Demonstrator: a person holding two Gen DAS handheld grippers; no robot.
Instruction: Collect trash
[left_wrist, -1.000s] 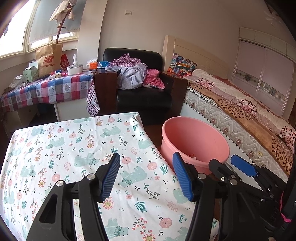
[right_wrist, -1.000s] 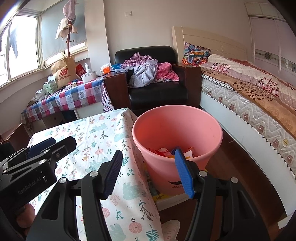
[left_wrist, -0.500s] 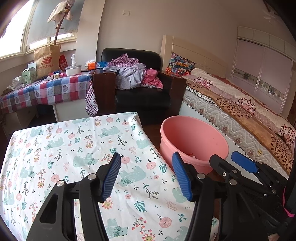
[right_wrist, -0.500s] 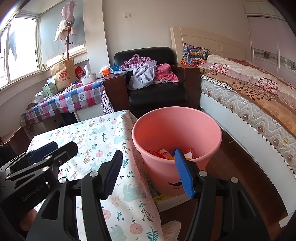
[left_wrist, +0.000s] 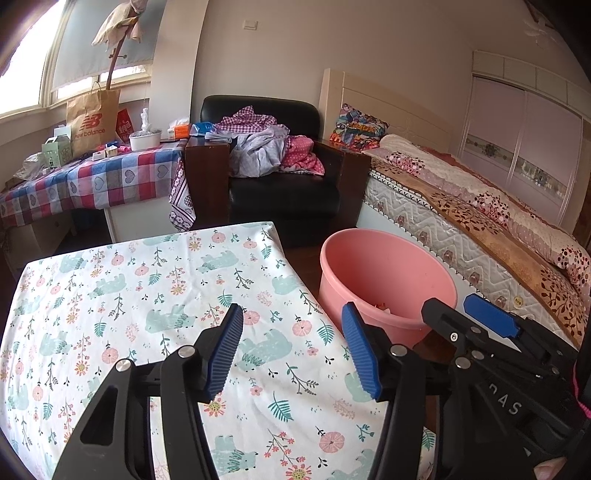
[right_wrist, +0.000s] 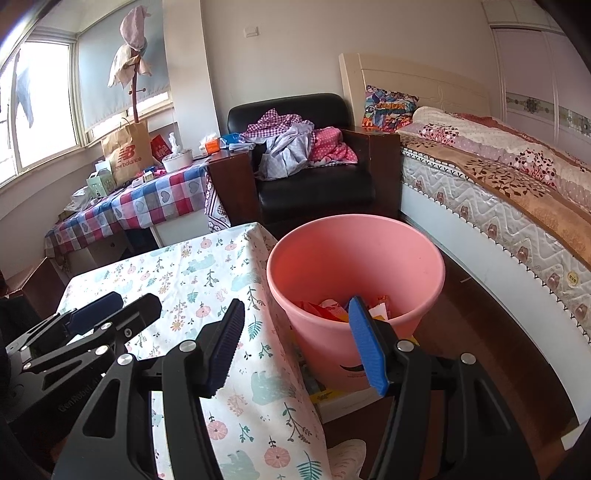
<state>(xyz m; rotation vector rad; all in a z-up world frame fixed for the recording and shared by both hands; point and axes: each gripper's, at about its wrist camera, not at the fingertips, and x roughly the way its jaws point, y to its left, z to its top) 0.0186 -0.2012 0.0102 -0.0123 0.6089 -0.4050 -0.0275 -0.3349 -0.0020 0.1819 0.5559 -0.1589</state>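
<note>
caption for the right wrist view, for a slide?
Right gripper open and empty over pink bucket holding trash, beside the floral-cloth table.

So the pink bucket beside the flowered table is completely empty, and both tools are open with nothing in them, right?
Not quite. The pink bucket is not empty: the right wrist view shows colourful scraps lying at its bottom. The rest holds: it stands beside the flowered table, and the left tool and right tool are open with nothing in them.
</note>
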